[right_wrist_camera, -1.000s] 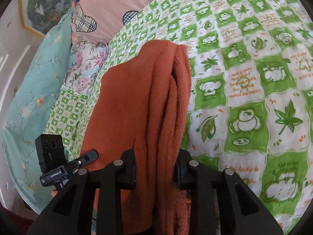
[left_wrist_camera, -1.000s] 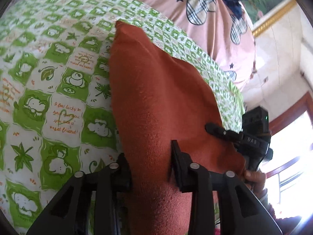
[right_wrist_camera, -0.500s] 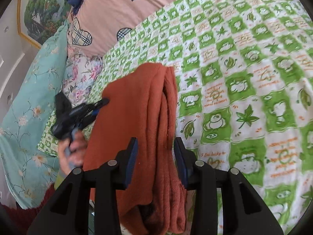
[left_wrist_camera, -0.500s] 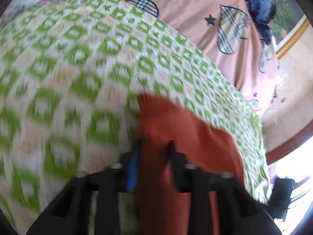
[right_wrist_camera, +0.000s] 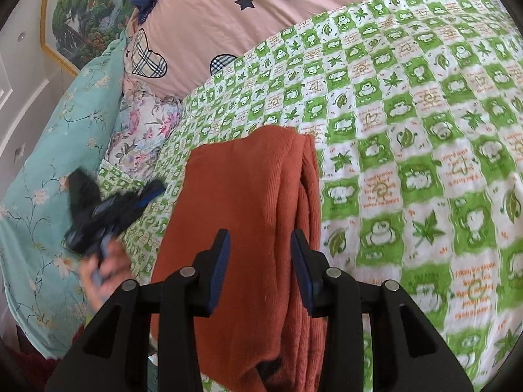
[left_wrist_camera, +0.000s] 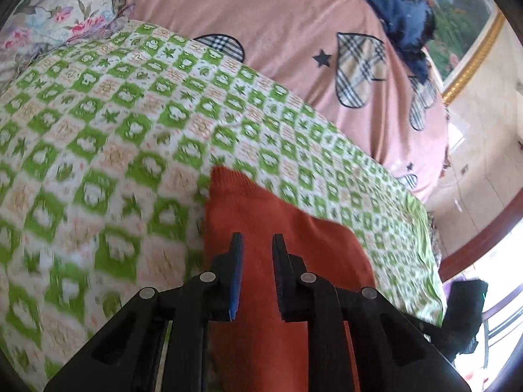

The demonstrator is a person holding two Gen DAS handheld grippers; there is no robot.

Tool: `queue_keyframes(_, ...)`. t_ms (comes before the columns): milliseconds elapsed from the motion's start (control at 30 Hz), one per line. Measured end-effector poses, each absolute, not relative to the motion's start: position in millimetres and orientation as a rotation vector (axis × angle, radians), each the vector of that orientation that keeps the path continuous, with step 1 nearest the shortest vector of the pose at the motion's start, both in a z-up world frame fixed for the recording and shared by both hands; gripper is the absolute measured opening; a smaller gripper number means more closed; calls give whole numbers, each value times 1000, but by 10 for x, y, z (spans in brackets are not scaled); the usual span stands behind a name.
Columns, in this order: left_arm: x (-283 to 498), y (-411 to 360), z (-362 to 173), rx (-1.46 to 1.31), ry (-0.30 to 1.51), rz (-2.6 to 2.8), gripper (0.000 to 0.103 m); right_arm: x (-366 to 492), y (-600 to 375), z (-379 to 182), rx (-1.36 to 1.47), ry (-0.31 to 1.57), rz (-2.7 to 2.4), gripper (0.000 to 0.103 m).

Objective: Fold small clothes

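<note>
Rust sweater (right_wrist_camera: pixel 248 215) lies folded on the green quilt (right_wrist_camera: pixel 425 130); both claws, left (left_wrist_camera: pixel 256 272) and right (right_wrist_camera: pixel 260 268), gape empty.

A home bedroom; a bed under a green-and-white cartoon-print quilt (right_wrist_camera: pixel 425 130); pink heart-patterned bedding (left_wrist_camera: pixel 278 32); a gold-framed landscape painting (right_wrist_camera: pixel 81 16) on the wall.
</note>
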State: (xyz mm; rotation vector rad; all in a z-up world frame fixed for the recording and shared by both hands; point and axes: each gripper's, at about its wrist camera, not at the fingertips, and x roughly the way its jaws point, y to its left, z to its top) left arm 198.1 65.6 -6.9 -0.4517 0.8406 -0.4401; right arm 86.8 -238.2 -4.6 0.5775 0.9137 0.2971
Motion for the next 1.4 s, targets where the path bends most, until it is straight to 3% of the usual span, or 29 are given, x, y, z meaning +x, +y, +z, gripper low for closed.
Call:
queue_keyframes(300,1139,323,-14,-366,824,-618,18,1296,-2281,-249,550,981,285,40)
queue_keyframes(367,1045,234,-52,-329,833,-637,18,1333,-2258,-292,544,999,268,26)
queue_keyframes(400,1014,210,-74,-318,840,-644,18,1330,-2259,-279,542,998,266,12)
queue_keyframes(600,830,97,-193,-274,899,-702,18,1085,-2377,210,547,820,313,12)
queue_keyframes(800,810,103,-487,-302,952,-660,15,1238,-2494,-555,596,989,207,12)
queue_keyframes(1000,803,87,-561,-312,956,-629,13,1214,-2500,-634,586,968,165,12)
queue_keyframes(1067,832,81,-569,-317,957,-620,12,1228,-2497,-625,588,973,160,15)
queue_keyframes(1133,853,96,-590,-326,957,-608,10,1212,-2519,-596,586,975,142,26)
queue_keyframes(1200,887,116,-598,-343,963,-605,9,1167,-2518,-526,576,968,118,30)
queue_keyframes(1400,748,232,-485,-362,951,-585,9,773,-2466,-74,544,877,136,31)
